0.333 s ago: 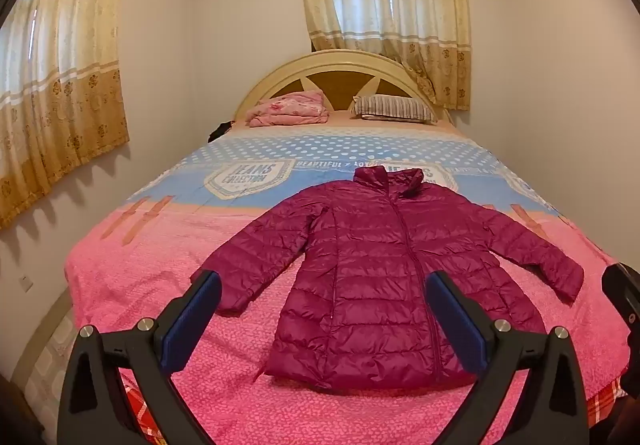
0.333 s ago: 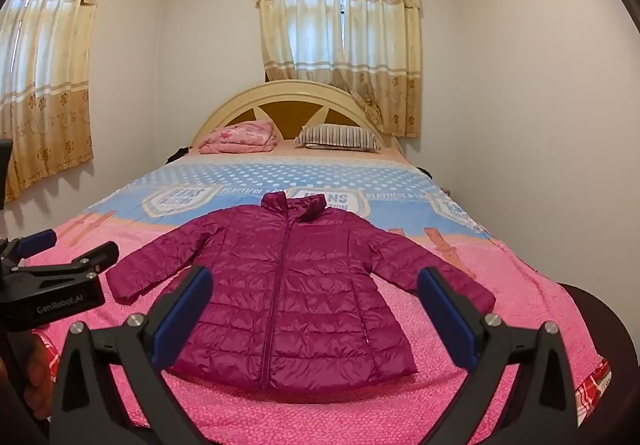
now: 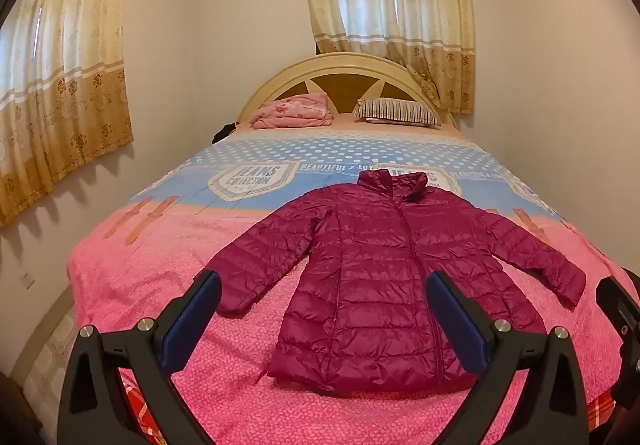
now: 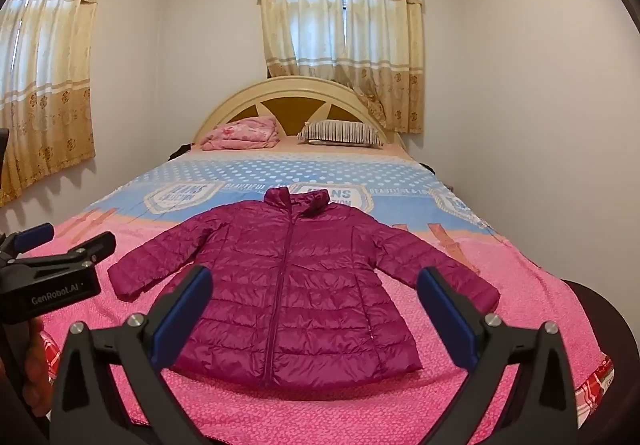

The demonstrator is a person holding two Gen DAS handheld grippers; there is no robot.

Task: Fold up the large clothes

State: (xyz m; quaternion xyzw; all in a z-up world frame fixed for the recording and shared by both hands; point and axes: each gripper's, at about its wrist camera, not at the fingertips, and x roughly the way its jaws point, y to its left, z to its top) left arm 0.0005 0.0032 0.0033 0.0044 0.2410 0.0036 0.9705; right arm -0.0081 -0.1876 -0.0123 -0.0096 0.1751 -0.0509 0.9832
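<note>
Jacket (image 4: 288, 293) flat mid-bed (image 4: 360, 417); both tongs (image 3: 324, 321) (image 4: 316, 317) agape, seemingly short of hem.

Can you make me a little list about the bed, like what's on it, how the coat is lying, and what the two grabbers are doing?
coat: magenta puffer jacket, flat, zipped, sleeves spread
under it: pink bedspread
by headboard: folded pink blanket, striped pillow
left gripper: open, empty
right gripper: open, empty
folding: not begun

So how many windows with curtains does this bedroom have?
2. One curtained window is behind the headboard, the other curtained window is on the wall left of the bed. The room behind the cameras is out of view, so more are possible.
</note>
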